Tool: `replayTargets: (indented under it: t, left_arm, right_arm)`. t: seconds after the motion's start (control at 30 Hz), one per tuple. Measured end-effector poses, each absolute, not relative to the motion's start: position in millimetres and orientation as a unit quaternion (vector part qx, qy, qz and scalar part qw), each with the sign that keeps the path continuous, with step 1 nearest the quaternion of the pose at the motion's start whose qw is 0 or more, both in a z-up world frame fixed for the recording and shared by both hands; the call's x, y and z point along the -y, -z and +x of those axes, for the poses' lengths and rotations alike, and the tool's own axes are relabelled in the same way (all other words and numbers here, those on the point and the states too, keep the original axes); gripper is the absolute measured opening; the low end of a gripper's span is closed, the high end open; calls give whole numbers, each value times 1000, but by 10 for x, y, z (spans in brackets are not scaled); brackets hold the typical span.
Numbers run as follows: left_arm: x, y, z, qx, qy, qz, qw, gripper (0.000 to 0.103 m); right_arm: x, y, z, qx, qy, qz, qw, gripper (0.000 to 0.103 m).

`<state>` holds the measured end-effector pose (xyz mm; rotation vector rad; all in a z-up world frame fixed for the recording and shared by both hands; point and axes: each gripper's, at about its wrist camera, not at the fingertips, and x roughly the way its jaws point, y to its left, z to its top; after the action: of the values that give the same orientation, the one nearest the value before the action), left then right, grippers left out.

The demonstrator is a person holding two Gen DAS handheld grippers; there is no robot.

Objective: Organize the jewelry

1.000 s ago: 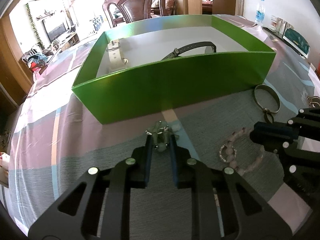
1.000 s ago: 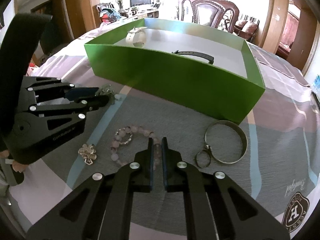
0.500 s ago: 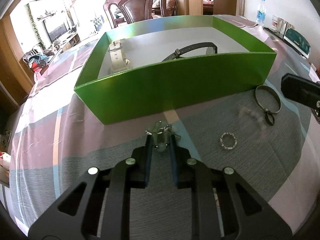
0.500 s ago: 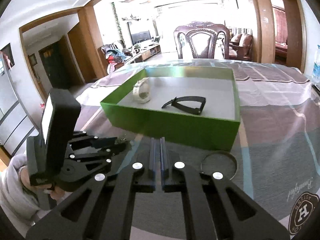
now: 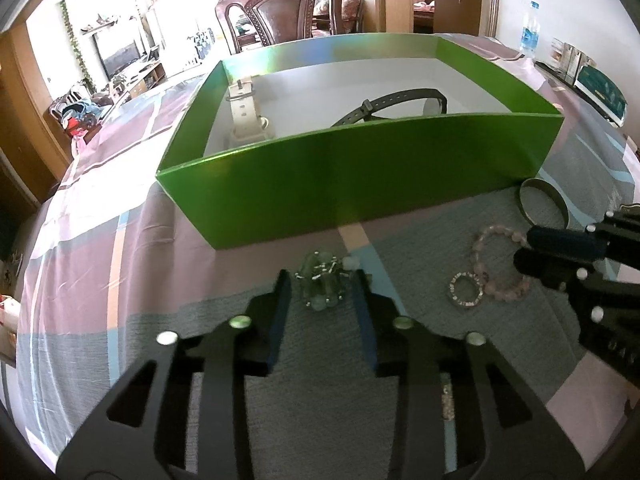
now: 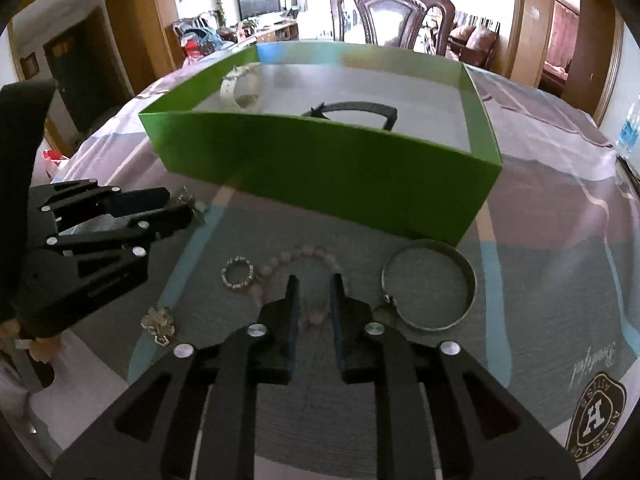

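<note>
In front of the green box (image 6: 320, 168), going left to right: the left gripper (image 5: 322, 292) has its jaws opening around a small green-bead cluster (image 5: 320, 286), light, knobbly and likely to roll. The right gripper (image 6: 314, 300), jaws opening too, straddles a pink bead bracelet (image 6: 304, 254), floppy, best pinched across one strand. A studded ring (image 6: 238, 274) lies close left, a stiff metal bangle (image 6: 430, 288) right; the box's near wall must be cleared.
</note>
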<state>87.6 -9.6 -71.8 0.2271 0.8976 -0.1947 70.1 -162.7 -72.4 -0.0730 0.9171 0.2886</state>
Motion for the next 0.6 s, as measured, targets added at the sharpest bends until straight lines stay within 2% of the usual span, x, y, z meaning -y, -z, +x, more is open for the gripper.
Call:
replayTargets:
  t: [0.03, 0.23, 0.3, 0.4, 0.57, 0.6]
  left_arm:
    - [99, 717, 873, -432, 94, 110, 890, 37]
    - [102, 724, 873, -432, 96, 111, 890, 37]
    - [103, 725, 873, -432, 96, 111, 890, 37]
    - [102, 735, 881, -433, 97, 111, 889, 40]
    - [104, 756, 899, -432, 98, 113, 890, 43]
    - [108, 756, 895, -432, 100, 113, 889, 40]
  right_arm:
    - [1626, 728, 693, -442, -136, -36, 886, 33]
    - [1631, 806, 691, -452, -135, -41, 881, 33]
    - [1602, 813, 685, -450, -136, -51, 881, 31]
    - [1581, 811, 667, -448, -143, -55, 881, 21]
    - [1620, 809, 686, -449, -143, -46, 881, 20]
    - [1615, 807, 686, -449, -143, -48, 881, 20]
